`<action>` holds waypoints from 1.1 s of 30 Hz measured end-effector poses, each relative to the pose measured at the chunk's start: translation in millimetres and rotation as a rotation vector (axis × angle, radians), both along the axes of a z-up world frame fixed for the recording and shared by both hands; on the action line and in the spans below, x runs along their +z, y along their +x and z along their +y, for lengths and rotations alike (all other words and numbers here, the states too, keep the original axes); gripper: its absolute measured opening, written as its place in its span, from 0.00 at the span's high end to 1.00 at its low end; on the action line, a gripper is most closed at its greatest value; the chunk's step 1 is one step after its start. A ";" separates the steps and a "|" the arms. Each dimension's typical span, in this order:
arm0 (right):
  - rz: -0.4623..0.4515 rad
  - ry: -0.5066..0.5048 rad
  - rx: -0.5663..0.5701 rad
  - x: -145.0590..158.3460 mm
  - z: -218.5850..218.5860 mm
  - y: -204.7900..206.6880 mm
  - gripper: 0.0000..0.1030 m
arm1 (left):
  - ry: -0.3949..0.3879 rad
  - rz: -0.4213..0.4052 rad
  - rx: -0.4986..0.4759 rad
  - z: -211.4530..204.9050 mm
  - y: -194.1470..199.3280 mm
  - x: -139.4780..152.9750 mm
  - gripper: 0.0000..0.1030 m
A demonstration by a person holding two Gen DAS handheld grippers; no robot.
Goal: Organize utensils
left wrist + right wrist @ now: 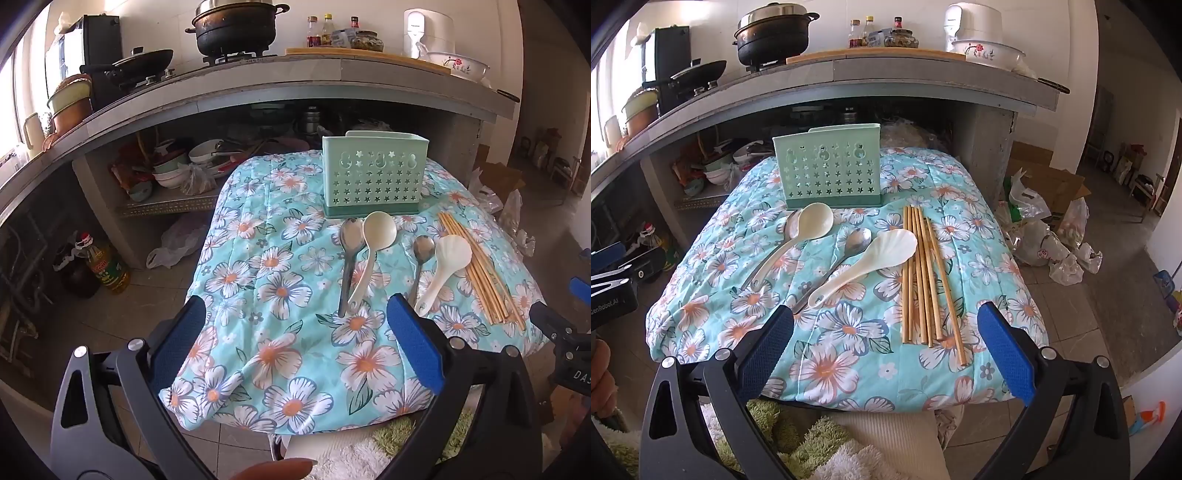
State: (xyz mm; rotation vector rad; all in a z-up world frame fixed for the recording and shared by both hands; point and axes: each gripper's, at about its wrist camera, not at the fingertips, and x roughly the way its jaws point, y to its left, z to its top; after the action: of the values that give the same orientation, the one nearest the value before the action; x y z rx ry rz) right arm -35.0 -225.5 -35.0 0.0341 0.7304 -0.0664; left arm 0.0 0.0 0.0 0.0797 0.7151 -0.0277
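The left gripper [295, 332] hangs released and empty over bare cloth [258, 280]. Spoons [820, 221] lie just in front of the green holder [827, 173], chopsticks [923, 273] to their right. The right gripper [886, 339], also spread and empty, hovers near them. On soft quilting, thin sticks could roll or scatter when pinched
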 end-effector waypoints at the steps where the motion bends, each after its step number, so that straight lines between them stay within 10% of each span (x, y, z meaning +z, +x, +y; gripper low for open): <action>1: 0.008 0.002 0.001 -0.4 0.0 0.5 0.06 | 0.004 -0.001 0.000 -0.2 -0.1 0.0 0.08; 33: -0.002 -0.001 0.000 -0.8 0.0 -0.6 0.06 | -0.005 0.012 0.002 3.7 1.4 -3.5 0.08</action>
State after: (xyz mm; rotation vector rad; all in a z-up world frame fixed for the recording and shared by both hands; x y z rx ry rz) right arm -35.7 -225.5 -35.9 0.0327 0.7284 -0.0666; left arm 1.4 3.7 -3.4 0.0741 0.7267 -0.0276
